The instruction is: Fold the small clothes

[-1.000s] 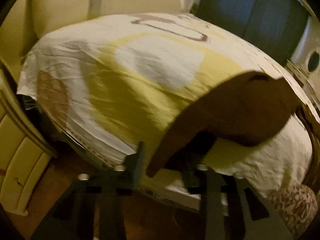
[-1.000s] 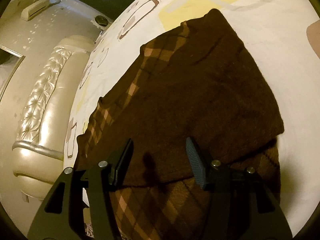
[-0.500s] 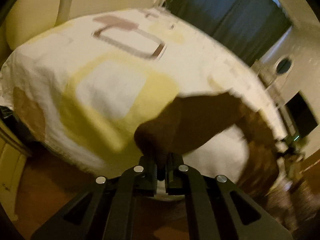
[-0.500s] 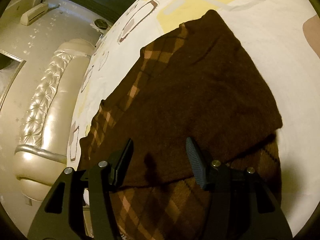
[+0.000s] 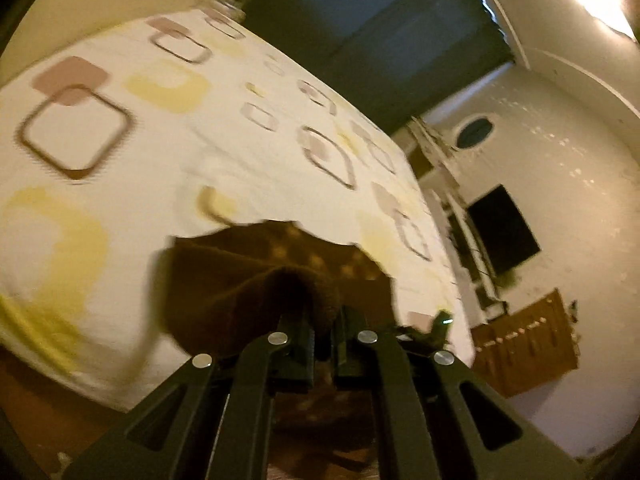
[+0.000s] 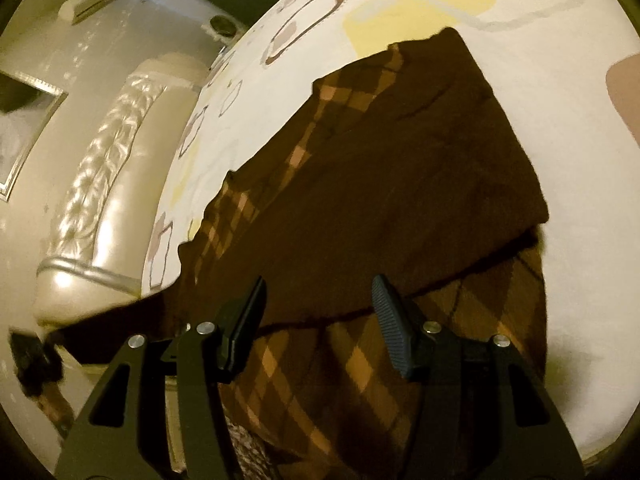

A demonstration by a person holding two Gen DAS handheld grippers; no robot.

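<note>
A dark brown garment with an orange argyle pattern lies on the bed, its plain brown side folded over the patterned part. In the left wrist view my left gripper is shut on a bunched brown corner of the garment and holds it lifted above the bedsheet. In the right wrist view my right gripper hangs open just over the garment's near part, nothing pinched between its fingers. The lifted corner stretches toward the lower left of that view.
The bedsheet is white with yellow and brown square prints. A padded cream headboard runs along the left. Dark curtains, a wall television and a wooden dresser stand beyond the bed.
My left gripper shut on the garment's brown corner, then rose and tilted up with it, so the room beyond the bed came into view. My right gripper stayed open in place.
</note>
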